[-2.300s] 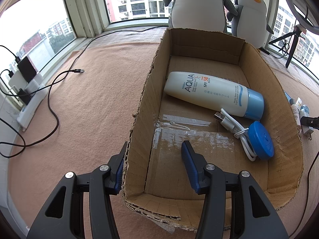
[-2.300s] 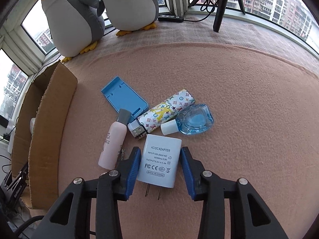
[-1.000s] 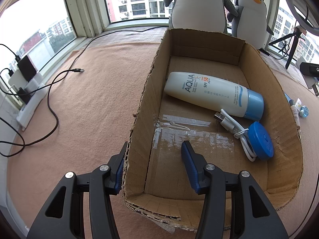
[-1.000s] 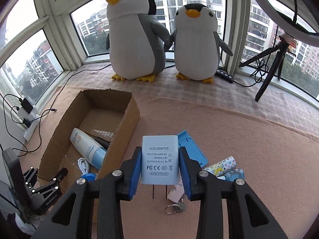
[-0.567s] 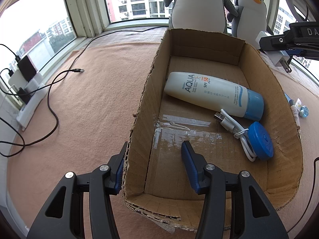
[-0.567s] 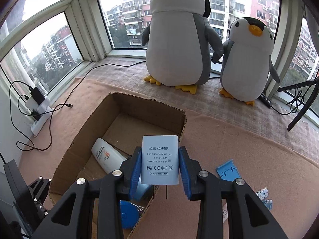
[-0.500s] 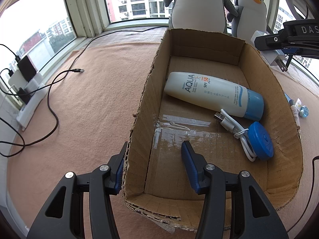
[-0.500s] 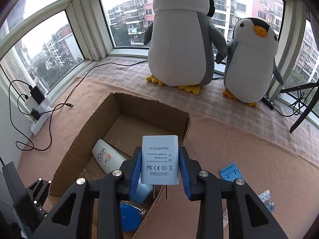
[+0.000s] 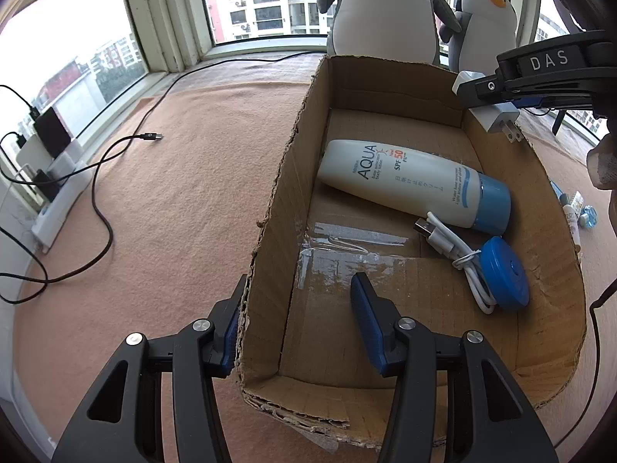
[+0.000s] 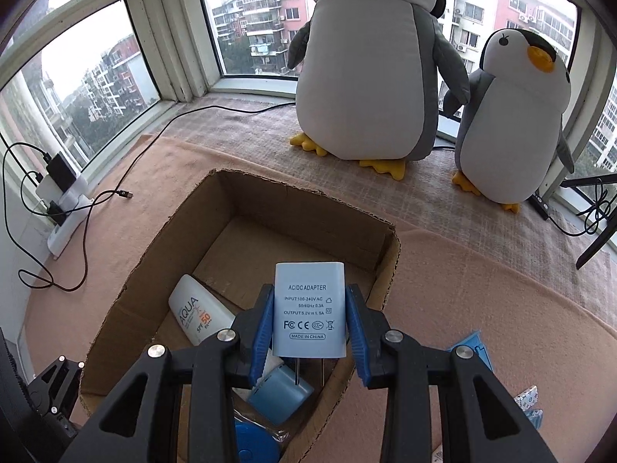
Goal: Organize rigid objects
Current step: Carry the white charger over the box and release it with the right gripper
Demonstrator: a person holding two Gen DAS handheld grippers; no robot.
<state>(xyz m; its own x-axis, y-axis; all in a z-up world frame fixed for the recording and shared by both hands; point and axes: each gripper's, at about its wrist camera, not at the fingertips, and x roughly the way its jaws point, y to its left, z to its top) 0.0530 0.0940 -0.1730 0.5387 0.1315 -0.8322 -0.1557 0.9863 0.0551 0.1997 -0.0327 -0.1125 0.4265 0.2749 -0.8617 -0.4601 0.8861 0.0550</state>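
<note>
My right gripper [image 10: 308,289] is shut on a white AC/DC adapter [image 10: 308,316], prongs pointing down, above the far right part of the open cardboard box [image 10: 127,308]. In the left wrist view the adapter [image 9: 495,115] hangs over the box's right wall. Inside the box [image 9: 277,177] lie a white sunscreen bottle [image 9: 405,181] with a blue cap, a coiled white USB cable [image 9: 459,254] and a round blue case [image 9: 505,277]. My left gripper [image 9: 299,281] is open and straddles the box's near left wall, one finger outside, one inside.
Two plush penguins [image 10: 370,58] [image 10: 513,115] stand behind the box by the window. A black cable [image 9: 104,208] and a power strip [image 9: 50,177] lie at the left. Small bottles [image 9: 574,212] and a blue stand [image 10: 472,347] lie right of the box. A tripod leg [image 10: 594,231] is far right.
My right gripper carried the adapter left from above the loose items to above the box, sinking a little. The left gripper and the box stayed still.
</note>
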